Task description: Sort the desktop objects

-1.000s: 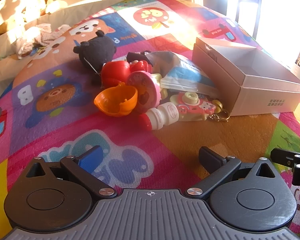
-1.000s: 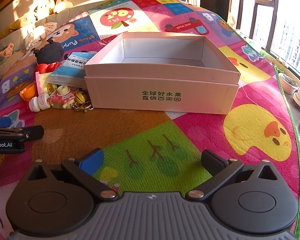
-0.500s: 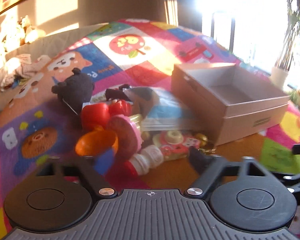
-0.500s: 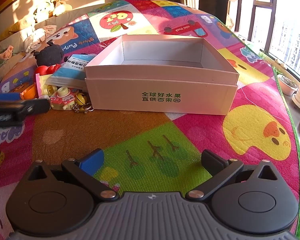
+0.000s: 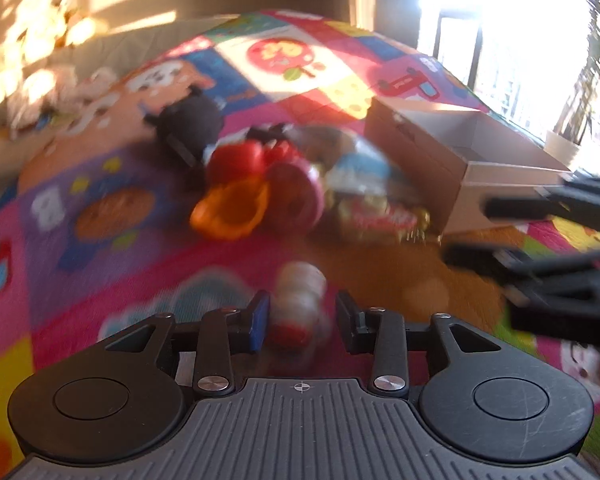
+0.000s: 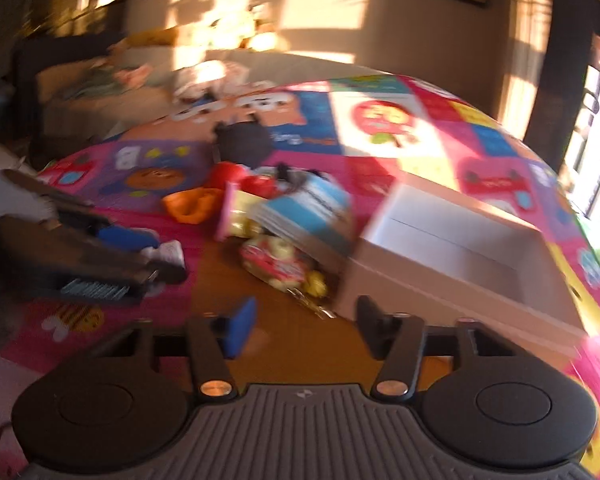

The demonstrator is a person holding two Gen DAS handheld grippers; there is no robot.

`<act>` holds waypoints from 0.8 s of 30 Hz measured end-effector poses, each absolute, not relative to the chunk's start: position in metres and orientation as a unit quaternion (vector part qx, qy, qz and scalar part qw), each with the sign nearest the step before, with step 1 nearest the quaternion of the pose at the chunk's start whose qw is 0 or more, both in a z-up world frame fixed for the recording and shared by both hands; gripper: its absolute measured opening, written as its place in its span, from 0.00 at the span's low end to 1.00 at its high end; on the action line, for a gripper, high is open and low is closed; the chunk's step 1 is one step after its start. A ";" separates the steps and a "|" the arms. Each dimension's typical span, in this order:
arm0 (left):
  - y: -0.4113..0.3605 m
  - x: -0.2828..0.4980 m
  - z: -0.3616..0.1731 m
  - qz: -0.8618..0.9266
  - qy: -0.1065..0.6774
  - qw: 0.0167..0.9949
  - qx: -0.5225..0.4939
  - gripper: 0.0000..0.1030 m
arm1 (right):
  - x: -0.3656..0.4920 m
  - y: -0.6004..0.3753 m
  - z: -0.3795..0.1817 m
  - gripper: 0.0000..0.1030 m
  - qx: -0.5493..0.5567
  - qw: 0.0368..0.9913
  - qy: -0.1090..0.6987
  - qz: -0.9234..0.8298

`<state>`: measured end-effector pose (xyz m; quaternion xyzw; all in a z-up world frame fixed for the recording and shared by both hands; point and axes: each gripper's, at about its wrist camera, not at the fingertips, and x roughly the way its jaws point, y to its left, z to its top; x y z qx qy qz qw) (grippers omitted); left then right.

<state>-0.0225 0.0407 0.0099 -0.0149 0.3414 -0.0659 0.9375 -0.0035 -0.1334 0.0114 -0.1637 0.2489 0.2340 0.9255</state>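
Note:
My left gripper is shut on a small white bottle with a red cap, held just off the play mat in front of the toy pile. From the right wrist view the same bottle shows between the left gripper's fingers. My right gripper hangs over the brown patch of mat with nothing between its jaws, which are closing. It points at a pink keychain toy beside the open white cardboard box. The right gripper also shows at the right edge of the left wrist view.
The pile holds an orange half shell, red toys, a black plush and a blue-and-white packet. The box stands right of the pile. Cushions and soft toys line the far wall. Both views are motion-blurred.
The left gripper reached the pile, closed on the white bottle and drew it back toward me. The right gripper swung left toward the pile, rolled, and its jaws narrowed.

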 end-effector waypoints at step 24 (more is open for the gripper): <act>0.045 -0.031 0.007 -0.094 0.314 0.941 -0.080 0.97 | 0.065 -0.272 -0.002 1.00 0.146 0.951 0.269 0.036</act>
